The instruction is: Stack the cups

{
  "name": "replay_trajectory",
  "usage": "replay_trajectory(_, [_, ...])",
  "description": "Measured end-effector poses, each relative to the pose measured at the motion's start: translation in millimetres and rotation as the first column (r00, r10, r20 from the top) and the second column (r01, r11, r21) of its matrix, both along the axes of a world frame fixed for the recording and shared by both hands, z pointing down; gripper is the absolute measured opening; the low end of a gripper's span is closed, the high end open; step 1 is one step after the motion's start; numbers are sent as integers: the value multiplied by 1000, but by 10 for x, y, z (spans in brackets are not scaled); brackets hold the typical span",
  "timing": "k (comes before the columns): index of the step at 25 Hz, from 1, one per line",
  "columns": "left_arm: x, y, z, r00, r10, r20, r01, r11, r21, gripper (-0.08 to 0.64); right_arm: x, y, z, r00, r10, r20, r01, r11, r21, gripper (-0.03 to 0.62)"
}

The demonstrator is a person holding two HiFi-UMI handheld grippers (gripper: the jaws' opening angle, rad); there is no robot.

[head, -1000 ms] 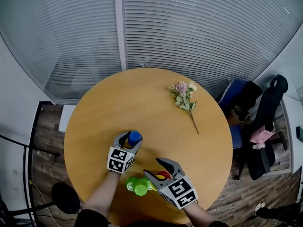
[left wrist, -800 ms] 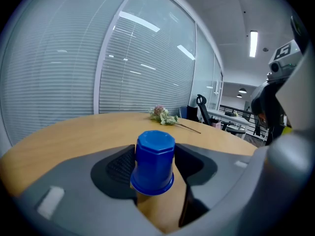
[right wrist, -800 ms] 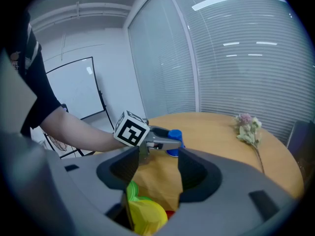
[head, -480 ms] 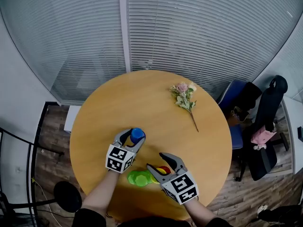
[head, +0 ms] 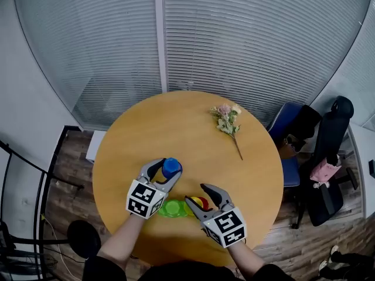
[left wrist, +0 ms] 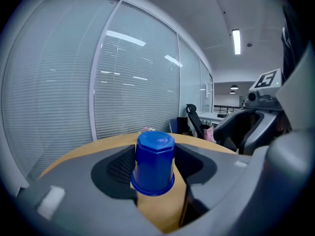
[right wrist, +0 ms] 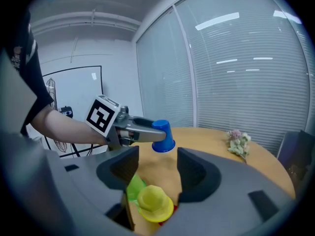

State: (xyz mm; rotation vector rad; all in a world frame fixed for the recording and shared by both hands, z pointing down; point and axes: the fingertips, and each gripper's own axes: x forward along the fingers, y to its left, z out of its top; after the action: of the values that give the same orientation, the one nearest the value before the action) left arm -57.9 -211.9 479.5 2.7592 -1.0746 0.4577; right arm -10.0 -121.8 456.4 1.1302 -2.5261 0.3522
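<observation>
A round wooden tabletop (head: 176, 122) stands before slatted window blinds (head: 246, 34), with dark office chairs (head: 328, 151) off to one side and a sprig of pale flowers (head: 227, 119) lying near its far edge. The left gripper (head: 167, 170), whose cube bears black-and-white square markers, has its jaws closed against the sides of an upside-down blue cup (left wrist: 154, 163) and holds it clear above the wood. The right gripper (head: 197, 194) hovers with its jaws spread apart, gripping nothing, over an upside-down yellow cup (right wrist: 155, 202) on the tabletop, a green cup (head: 171, 208) just beside it
</observation>
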Motion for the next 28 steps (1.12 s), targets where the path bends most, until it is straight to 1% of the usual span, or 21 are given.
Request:
replay_trajectory(5, [49,324,-186,1000,-8,-2,9,1000,19,255,57,180,-56,1000,-8,4,8,1000,13,232])
replay_trajectory(15, [213,855,-354,998,-49,-36,49,999,8,255,255,452,-79,999,-29,15,29,1000,7,232])
replay_trajectory(22, [288,1156,-231,996,-81,-28,80,997,-17,255,286,616,-21,998,-65,19,65,998,-6,232])
replay_trajectory(28, [304,1203,-94,994,-108,-23,107,994,-26,255,304,689,44,997,-71,17,72,997,-23,232])
